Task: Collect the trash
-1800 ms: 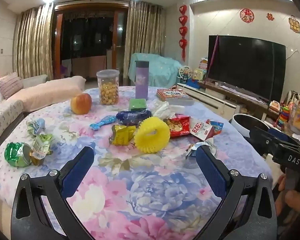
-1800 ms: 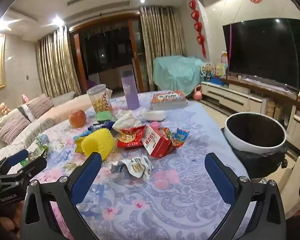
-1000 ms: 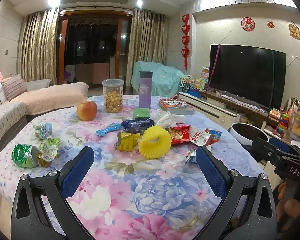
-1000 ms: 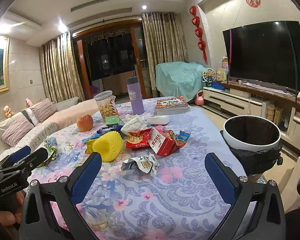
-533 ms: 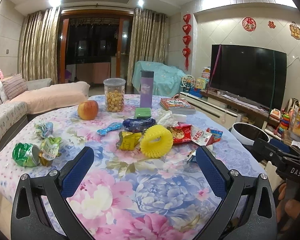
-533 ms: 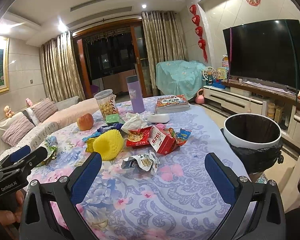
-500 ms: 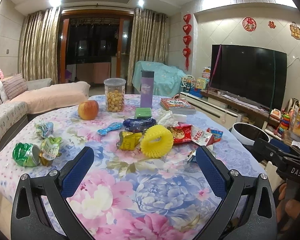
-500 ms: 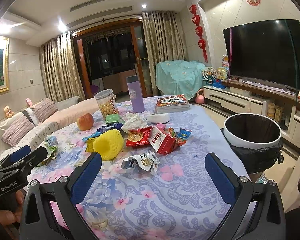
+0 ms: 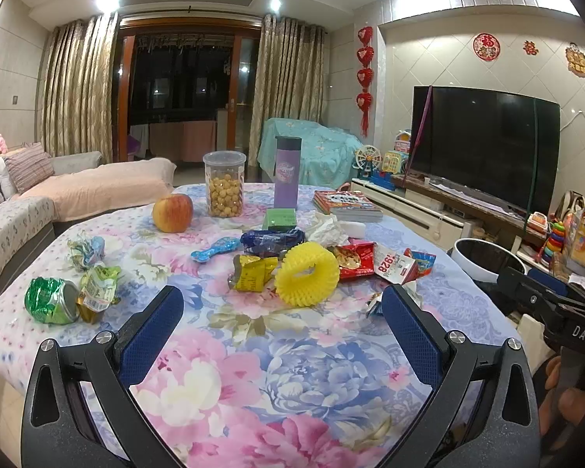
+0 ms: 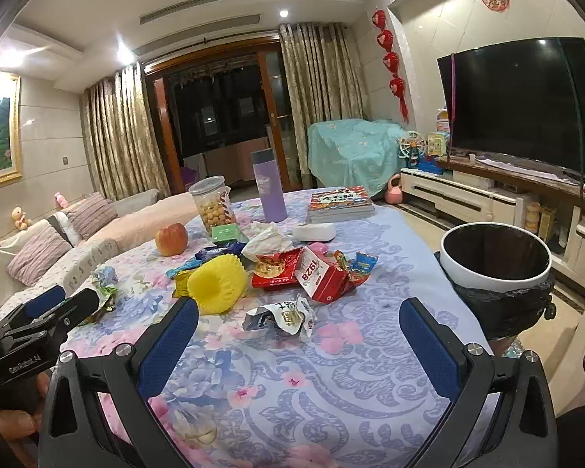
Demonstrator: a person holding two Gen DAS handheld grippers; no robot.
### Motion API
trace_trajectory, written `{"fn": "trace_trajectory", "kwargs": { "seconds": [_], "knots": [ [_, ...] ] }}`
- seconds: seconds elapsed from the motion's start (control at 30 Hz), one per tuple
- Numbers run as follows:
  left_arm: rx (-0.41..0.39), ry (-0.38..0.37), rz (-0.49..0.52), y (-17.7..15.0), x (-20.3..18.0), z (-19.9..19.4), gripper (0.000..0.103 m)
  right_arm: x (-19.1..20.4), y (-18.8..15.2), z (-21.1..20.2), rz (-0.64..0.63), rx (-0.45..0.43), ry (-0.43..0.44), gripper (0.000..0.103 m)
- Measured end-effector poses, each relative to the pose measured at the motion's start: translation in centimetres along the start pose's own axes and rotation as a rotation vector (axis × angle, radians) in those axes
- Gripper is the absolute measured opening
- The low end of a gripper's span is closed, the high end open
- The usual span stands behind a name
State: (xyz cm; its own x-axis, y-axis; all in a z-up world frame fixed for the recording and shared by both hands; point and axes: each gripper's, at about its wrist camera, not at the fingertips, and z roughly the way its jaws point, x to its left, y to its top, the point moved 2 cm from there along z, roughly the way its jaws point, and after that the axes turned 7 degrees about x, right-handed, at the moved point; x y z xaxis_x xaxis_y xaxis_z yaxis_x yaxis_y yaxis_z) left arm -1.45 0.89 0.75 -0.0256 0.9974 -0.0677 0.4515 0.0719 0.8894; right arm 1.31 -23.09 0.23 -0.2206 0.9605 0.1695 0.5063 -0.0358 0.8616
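Both grippers hang wide and empty over the near edge of the table [image 9: 292, 382], so nothing is collected yet and the step in hand is choosing a first piece. From the left: a crushed green can [image 9: 50, 299] and a wrapper [image 9: 97, 288] touching it lie well apart from the rest, nearest the left gripper [image 9: 279, 335]. In the middle sit a yellow packet [image 9: 251, 273], a yellow ring [image 9: 307, 274] and a red packet [image 9: 353, 259]. Then comes a torn silver wrapper [image 10: 280, 318], just ahead of the right gripper [image 10: 298, 345]. The bin [image 10: 495, 257] stands off the table's right side.

Best to start there: lower the right gripper flat, pinch the wrapper's raised fold and swing it right to the bin. It looks light and crinkly, though its far side is hard to read, so close fully. Leave the apple [image 9: 172, 212], jar [image 9: 224, 183], bottle [image 9: 287, 171] and books [image 9: 345, 204] alone.
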Motion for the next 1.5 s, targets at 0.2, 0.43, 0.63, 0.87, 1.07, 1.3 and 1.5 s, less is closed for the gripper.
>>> {"fn": "trace_trajectory", "kwargs": {
  "seconds": [0.2, 0.43, 0.63, 0.87, 1.07, 1.3, 1.5],
  "knots": [
    [0.008, 0.002, -0.001, -0.2, 0.1, 0.3, 0.103, 0.0, -0.1, 0.1, -0.001, 0.002, 0.004, 0.103],
    [0.009, 0.000, -0.001, -0.2, 0.1, 0.4, 0.103, 0.1, -0.2, 0.1, 0.000, 0.003, 0.006, 0.103],
    [0.016, -0.006, 0.001, -0.3, 0.0, 0.6, 0.103, 0.1, -0.2, 0.2, 0.002, 0.005, 0.008, 0.103],
    [0.035, -0.008, -0.004, -0.4, 0.1, 1.3, 0.103, 0.2, -0.5, 0.3, 0.008, 0.010, 0.014, 0.103],
    [0.072, 0.005, 0.001, -0.5, 0.7, 3.1, 0.103, -0.2, -0.7, 1.2, 0.031, 0.039, 0.052, 0.103],
    [0.145, 0.025, 0.008, -0.4, 1.6, 6.7, 0.103, -0.5, -1.2, 3.6, 0.057, 0.106, 0.077, 0.103],
    [0.213, 0.013, -0.006, -0.3, 2.2, 10.4, 0.103, -1.0, -1.6, 6.8, 0.085, 0.187, 0.078, 0.103]
  ]
}}
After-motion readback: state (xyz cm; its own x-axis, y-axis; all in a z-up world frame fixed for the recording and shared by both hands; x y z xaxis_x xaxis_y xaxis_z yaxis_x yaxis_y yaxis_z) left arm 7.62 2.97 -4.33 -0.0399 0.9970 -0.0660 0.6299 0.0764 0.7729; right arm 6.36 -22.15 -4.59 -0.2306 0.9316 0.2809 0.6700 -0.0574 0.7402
